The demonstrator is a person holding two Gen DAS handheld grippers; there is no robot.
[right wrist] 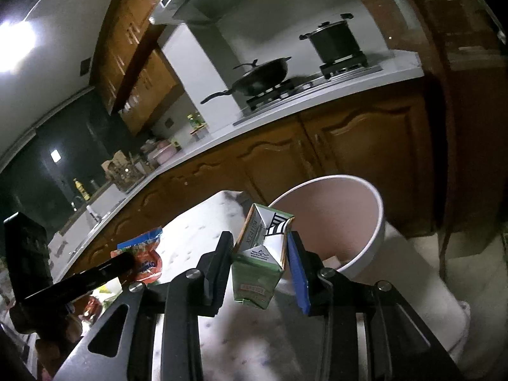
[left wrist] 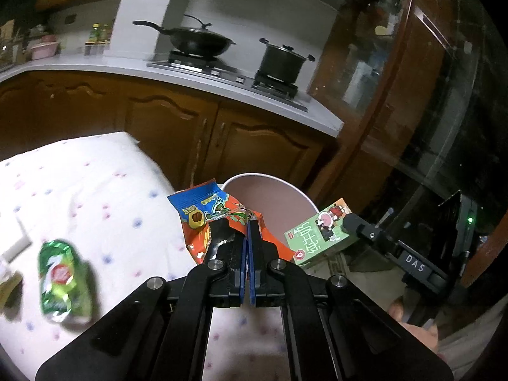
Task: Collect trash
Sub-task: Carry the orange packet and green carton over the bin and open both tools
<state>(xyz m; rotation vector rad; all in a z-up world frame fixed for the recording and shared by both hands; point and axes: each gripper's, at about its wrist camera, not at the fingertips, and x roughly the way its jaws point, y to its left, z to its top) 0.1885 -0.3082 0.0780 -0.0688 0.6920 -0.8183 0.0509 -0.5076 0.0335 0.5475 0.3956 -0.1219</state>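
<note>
My left gripper (left wrist: 247,222) is shut on an orange and blue snack wrapper (left wrist: 203,212), held near the rim of a white trash bin (left wrist: 298,190) with a pink inside. My right gripper (right wrist: 258,241) is shut on a green drink carton (right wrist: 257,273), held in front of the same bin (right wrist: 377,222). In the left wrist view the carton (left wrist: 320,231) hangs at the bin's right side in the right gripper (left wrist: 349,222). In the right wrist view the wrapper (right wrist: 146,257) sits at lower left. A crushed green can (left wrist: 63,281) lies on the table.
The table has a white dotted cloth (left wrist: 95,184). Behind the bin run brown cabinets (left wrist: 190,133) and a counter with a black wok (left wrist: 200,41) and a black pot (left wrist: 282,60) on the stove. A dark wooden cabinet (left wrist: 412,95) stands at the right.
</note>
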